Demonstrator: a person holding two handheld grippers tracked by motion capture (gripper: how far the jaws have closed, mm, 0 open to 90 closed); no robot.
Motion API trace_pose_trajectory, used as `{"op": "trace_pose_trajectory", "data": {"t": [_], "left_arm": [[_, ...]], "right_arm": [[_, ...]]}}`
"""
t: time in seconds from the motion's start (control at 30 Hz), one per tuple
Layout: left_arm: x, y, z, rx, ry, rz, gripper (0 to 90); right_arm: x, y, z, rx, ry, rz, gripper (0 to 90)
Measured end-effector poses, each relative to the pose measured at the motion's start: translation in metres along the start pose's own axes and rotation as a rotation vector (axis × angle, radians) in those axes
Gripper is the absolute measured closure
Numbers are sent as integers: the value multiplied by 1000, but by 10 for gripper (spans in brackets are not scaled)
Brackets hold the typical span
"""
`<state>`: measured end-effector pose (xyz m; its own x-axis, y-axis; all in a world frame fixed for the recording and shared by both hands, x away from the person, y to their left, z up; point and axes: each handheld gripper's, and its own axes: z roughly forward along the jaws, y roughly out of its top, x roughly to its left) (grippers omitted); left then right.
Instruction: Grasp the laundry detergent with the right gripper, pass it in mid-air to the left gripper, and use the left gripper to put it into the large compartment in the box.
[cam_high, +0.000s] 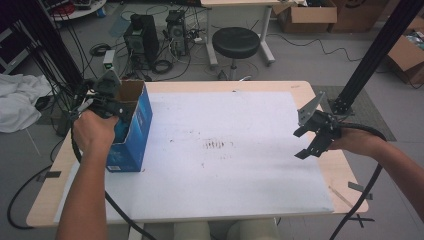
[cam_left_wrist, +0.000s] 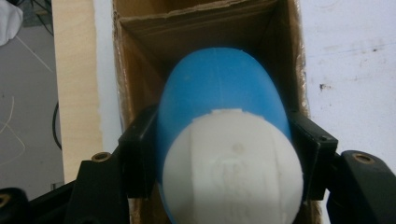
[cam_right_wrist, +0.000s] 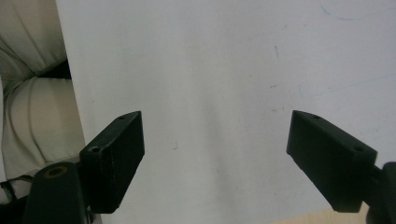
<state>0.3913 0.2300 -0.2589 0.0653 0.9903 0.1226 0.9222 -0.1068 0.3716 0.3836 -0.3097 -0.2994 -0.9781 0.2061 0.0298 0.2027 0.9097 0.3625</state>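
White-topped table (cam_high: 225, 165), one blue box (cam_high: 134, 131), left gripper (cam_left_wrist: 224, 154) clamping one bottle (cam_left_wrist: 224, 140), right gripper (cam_right_wrist: 215, 163) apart.

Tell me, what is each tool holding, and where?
The left tool grips a blue and white egg-shaped thing by its sides, over the open box. The right tool holds nothing.
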Motion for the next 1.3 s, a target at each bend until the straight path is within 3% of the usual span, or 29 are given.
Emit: {"op": "trace_pose_trajectory", "data": {"t": [0.73,1.3], "left_arm": [[6,-10,23,36,-12,-16,379],[12,-9,26,32,-40,-34,374]], "right_arm": [[-1,0,0,-5,2,4,196],[-1,0,0,-5,4,4,199]]}}
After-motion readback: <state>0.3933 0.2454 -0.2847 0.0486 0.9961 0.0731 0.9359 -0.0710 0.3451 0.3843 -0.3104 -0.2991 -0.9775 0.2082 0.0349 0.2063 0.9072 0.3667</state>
